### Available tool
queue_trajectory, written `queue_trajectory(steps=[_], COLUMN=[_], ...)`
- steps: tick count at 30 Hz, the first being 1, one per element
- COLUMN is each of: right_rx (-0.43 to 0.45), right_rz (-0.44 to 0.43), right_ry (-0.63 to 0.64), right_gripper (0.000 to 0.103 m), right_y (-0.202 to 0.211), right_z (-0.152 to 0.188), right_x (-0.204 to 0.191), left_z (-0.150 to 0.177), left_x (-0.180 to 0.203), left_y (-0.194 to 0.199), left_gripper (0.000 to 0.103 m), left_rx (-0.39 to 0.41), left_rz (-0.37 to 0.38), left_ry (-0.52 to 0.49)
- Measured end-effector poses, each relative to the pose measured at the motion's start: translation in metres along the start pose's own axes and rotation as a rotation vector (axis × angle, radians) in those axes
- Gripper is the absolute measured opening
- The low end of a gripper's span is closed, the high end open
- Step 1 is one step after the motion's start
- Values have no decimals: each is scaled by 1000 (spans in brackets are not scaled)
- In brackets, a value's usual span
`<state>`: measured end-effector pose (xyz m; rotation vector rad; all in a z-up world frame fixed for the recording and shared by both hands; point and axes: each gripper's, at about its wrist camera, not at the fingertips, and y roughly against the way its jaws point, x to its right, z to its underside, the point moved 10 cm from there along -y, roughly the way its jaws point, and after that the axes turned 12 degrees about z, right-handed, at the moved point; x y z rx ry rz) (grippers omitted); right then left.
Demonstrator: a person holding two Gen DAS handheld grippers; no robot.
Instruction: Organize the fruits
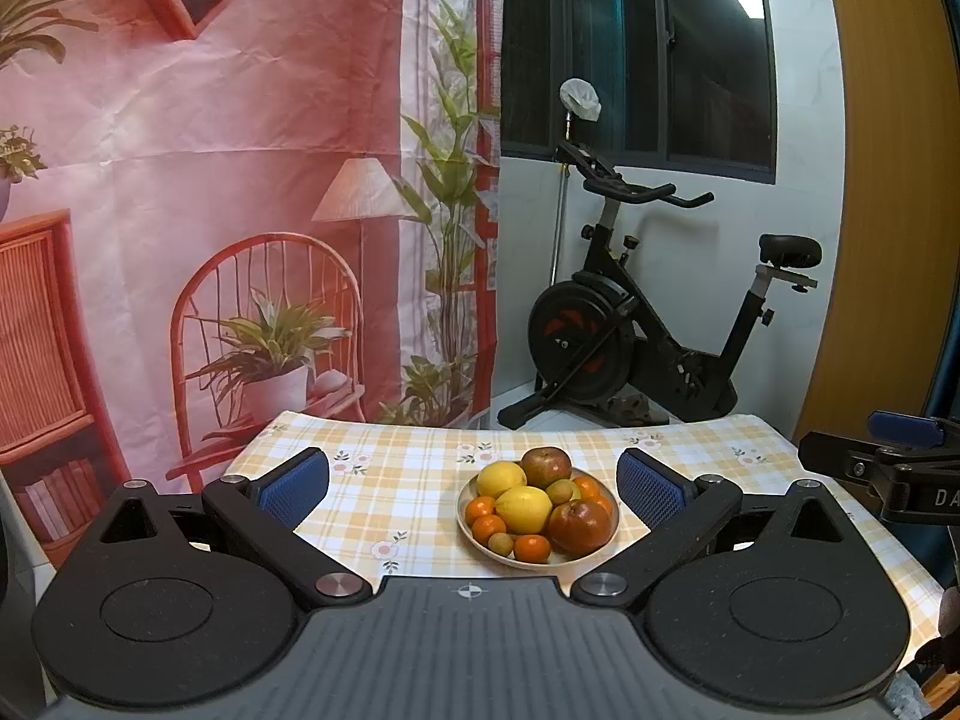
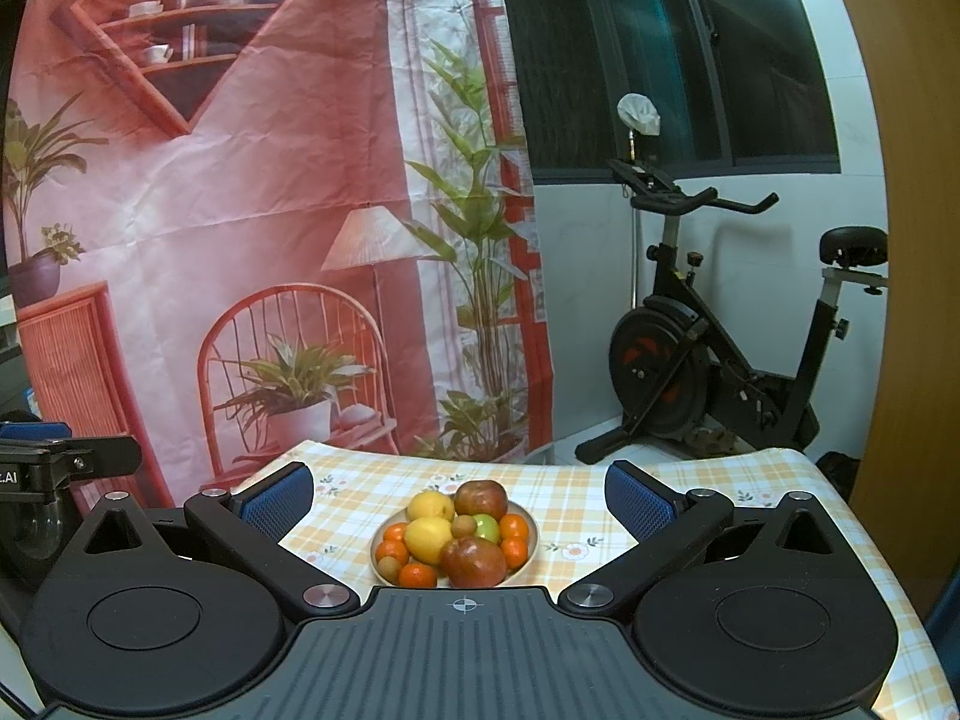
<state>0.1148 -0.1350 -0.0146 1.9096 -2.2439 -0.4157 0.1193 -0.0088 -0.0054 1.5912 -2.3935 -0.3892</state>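
Nearest, in the left wrist view: left gripper (image 1: 474, 483), jaws spread wide, blue pads (image 1: 293, 489) well apart, nothing between them. On the dark housing, a small crosshair mark just below the jaws. Same in the right wrist view: right gripper (image 2: 459, 495), also spread wide and empty, blue pads (image 2: 641, 501) either side of the fruit, not touching it.

Just beyond the fingers, on a table with a yellow-and-white checked cloth (image 1: 414, 462) printed with small flowers: a pale plate (image 1: 465, 525) heaped with fruit. Two lemons (image 1: 524, 509) toward the left of the pile, two red apples (image 1: 578, 525) at front right and back, several small oranges (image 1: 488, 528) around the rim, a few small brownish-green fruits tucked between. From the right wrist view, a green apple (image 2: 487, 527) showing in the middle of the heap.

At the right edge of the left wrist view, part of the other gripper, white letters "DA" readable, the rest cut off. At the left edge of the right wrist view, the letters ".AI" on the other gripper's body.

Farther back: a pink printed backdrop (image 1: 210, 180) picturing a chair, lamp, shelves and potted plants. To its right, a black exercise bike (image 1: 648, 324) on the floor under a dark window (image 1: 648, 48).
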Motion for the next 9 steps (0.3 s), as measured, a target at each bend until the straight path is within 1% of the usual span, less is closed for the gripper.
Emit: queue_trajectory(steps=[9], right_rx=[0], right_rz=[0], right_ry=[0], right_gripper=[103], right_y=[0], right_z=[0], right_x=[0], left_z=[1], left_x=[0], left_y=[-1], left_gripper=[103], left_rx=[-2], left_rz=[4], left_ry=[1])
